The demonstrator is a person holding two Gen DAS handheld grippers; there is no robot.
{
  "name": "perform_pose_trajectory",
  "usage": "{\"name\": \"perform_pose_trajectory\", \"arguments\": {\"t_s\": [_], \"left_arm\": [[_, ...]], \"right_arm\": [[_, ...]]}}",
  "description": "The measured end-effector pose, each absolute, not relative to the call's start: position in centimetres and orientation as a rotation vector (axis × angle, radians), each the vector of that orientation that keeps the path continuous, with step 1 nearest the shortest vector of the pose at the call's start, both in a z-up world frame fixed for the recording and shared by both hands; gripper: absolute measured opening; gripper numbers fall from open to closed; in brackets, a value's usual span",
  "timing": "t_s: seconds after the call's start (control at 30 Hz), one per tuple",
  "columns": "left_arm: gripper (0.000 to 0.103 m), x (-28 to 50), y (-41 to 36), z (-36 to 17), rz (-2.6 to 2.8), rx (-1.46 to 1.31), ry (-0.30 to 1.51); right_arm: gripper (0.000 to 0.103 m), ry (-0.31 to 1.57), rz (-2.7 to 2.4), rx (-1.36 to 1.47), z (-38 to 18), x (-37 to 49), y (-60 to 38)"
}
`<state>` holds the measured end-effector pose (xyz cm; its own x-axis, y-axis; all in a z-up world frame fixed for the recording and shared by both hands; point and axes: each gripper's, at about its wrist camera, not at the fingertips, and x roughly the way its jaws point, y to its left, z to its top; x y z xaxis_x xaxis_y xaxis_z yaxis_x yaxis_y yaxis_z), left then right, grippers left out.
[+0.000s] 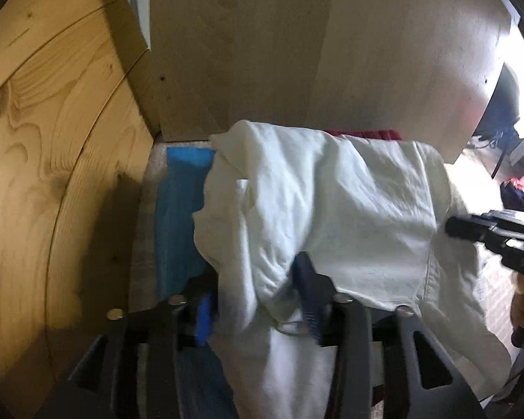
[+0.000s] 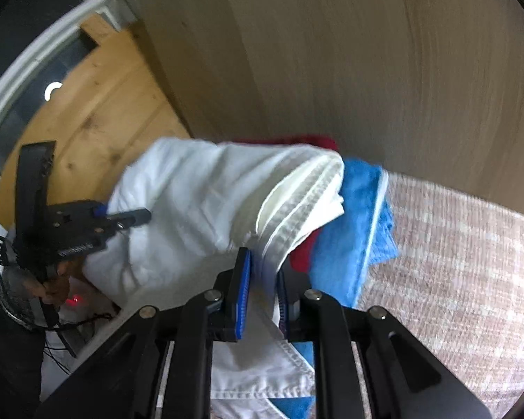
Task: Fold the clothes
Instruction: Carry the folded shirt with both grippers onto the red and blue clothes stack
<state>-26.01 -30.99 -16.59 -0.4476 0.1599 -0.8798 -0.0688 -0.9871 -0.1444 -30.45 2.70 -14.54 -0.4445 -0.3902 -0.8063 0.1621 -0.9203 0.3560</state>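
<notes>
Placement step, judging by the white garment (image 1: 332, 209) draped over blue towel (image 2: 359, 216) and red cloth (image 2: 304, 248) against the wooden panel (image 1: 262, 52). Left tongs (image 1: 258, 300) half-wide, fabric loose between. Right tongs (image 2: 263, 289) narrow, pinching the seamed hem. Next: release, withdraw cleanly.

The folded garment (image 1: 332, 202) is white, with a white stitched hem (image 2: 297, 206) of ribbed look. Beside the white garment lies a bright blue towel (image 2: 363, 223) with a thin white edge line. Under the white garment shows a dark red cloth (image 2: 302, 248). The surface (image 2: 454, 262) below the white garment is beige with a pale woven speckle. Behind it, the panel (image 1: 262, 52) is grey-brown with faint grain, and the boards (image 1: 52, 122) are honey-yellow with dark knots. The gripper pads (image 2: 242, 296) are blue on black frames.
</notes>
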Motion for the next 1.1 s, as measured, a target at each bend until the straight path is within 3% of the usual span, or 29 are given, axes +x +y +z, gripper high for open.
{"name": "perform_pose_trajectory", "arguments": {"t_s": [0.07,0.1,0.23,0.4,0.5,0.67,0.83,0.93,1.1], "left_arm": [[0.053,-25.4,-31.5,-16.0,2.590,-1.550,-0.132],[0.053,-24.8,-31.9,-15.2,2.626,-1.523,-0.108],[0.052,-23.3,-33.1,-12.7,2.769,-1.451,-0.030],[0.049,-25.1,-32.3,-10.6,2.759,-1.285,-0.126],[0.041,-27.2,-30.8,-11.5,2.717,-1.273,-0.099],[0.041,-30.6,-30.6,-15.4,2.680,-1.351,-0.094],[0.047,-32.3,-32.5,-19.4,2.646,-1.463,-0.149],[0.046,-31.5,-32.5,-17.8,2.706,-1.423,-0.099],[0.042,-26.5,-31.7,-12.9,2.791,-1.269,-0.056]], "right_arm": [[0.032,-0.329,-2.385,1.466,-14.5,-30.0,3.5],[0.034,-0.304,-2.416,1.463,-13.9,-29.6,3.9],[0.034,-0.193,-2.562,1.358,-10.6,-27.8,5.0],[0.034,-0.145,-2.598,1.112,-8.0,-29.0,2.5],[0.034,-0.147,-2.580,1.102,-9.4,-31.4,1.0],[0.034,-0.160,-2.549,1.215,-13.1,-34.2,0.6],[0.032,-0.197,-2.513,1.286,-15.9,-35.1,1.9],[0.034,-0.260,-2.537,1.274,-14.5,-34.6,2.7],[0.034,-0.182,-2.535,1.172,-10.7,-30.6,1.2]]}}
